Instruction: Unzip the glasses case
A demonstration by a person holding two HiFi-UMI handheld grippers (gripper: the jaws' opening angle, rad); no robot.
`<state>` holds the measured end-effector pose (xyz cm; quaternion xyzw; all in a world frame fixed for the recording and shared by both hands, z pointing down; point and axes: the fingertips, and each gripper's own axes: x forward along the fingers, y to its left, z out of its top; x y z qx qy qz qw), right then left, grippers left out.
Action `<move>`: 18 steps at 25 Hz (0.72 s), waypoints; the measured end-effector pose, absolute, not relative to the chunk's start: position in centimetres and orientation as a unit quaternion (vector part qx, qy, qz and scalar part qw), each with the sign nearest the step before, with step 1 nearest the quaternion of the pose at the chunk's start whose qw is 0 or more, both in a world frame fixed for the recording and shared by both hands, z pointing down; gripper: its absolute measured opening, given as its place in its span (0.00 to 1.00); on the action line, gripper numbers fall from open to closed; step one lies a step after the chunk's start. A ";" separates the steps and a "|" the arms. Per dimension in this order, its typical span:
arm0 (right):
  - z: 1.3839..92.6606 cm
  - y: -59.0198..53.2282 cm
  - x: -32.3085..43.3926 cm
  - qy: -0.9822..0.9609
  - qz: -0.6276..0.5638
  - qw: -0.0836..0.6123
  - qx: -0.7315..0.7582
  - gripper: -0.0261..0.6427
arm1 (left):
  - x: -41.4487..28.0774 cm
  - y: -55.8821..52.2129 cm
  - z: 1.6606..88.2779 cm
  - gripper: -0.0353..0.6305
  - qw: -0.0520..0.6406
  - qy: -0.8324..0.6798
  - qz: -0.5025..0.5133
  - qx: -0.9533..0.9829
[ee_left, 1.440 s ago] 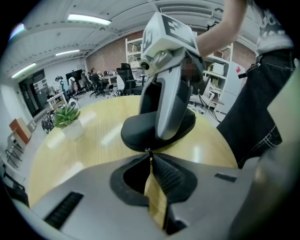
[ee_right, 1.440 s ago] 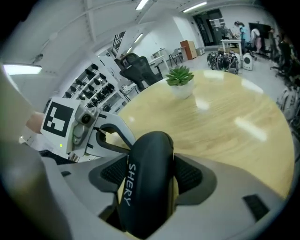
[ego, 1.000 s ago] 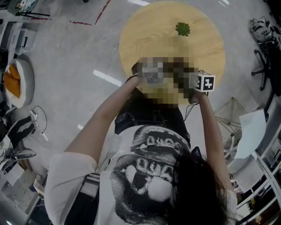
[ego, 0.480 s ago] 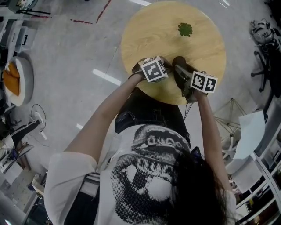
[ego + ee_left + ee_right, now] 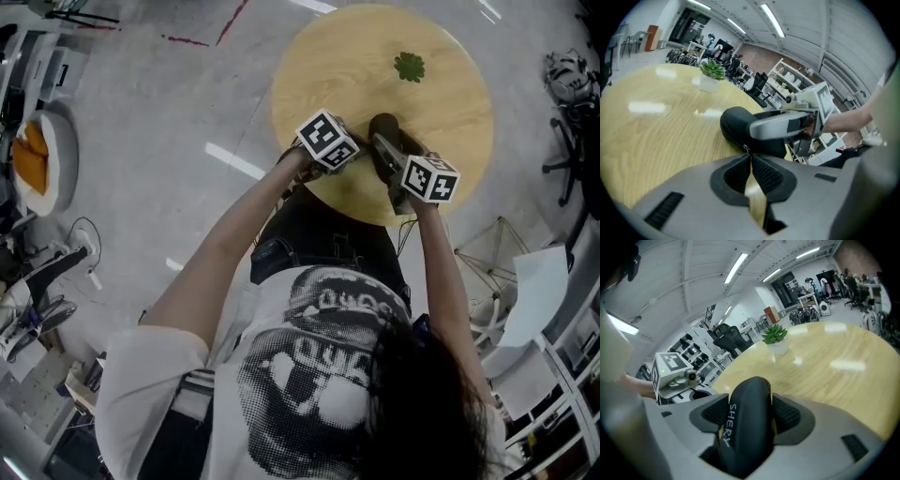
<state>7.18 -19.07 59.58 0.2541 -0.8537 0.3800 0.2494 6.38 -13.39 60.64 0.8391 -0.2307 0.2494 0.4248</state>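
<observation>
Left: the left claw has its tips pressed together at the seam of the black glasses case. The tab of the small metal zip pull appears to be pinched between them. The hold is at the very tips on a thin tab. A pull that is not in line with the zip track would probably slip the tab out, or jam the slider where the track bends round the end of the case.

Centre: the case lies at the near edge of the round wooden counter, and the zip looks closed. Its shell is smooth and rounded. A hard tug from the left could turn it in the other claw's grip or drag it off the near edge.

Right: the right claw stands wide and is clamped across the body of the case, one pad on each side. If the pads sit over the zip line, they would block the slider's run. The two claws work close together and could knock each other. The potted plant stands well apart, toward the far edge.
</observation>
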 end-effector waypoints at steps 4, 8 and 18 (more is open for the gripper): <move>59.8 -19.4 7.0 -0.847 0.392 0.248 0.261 0.48 | 6.2 -13.5 60.6 0.08 0.431 -0.240 0.245 0.835; 59.9 -19.3 6.9 -0.845 0.387 0.259 0.264 0.48 | 6.1 -13.5 60.8 0.09 0.420 -0.245 0.260 0.834; 59.9 -19.1 6.7 -0.837 0.391 0.272 0.269 0.50 | 4.9 -14.3 61.8 0.20 0.148 -0.333 0.422 0.830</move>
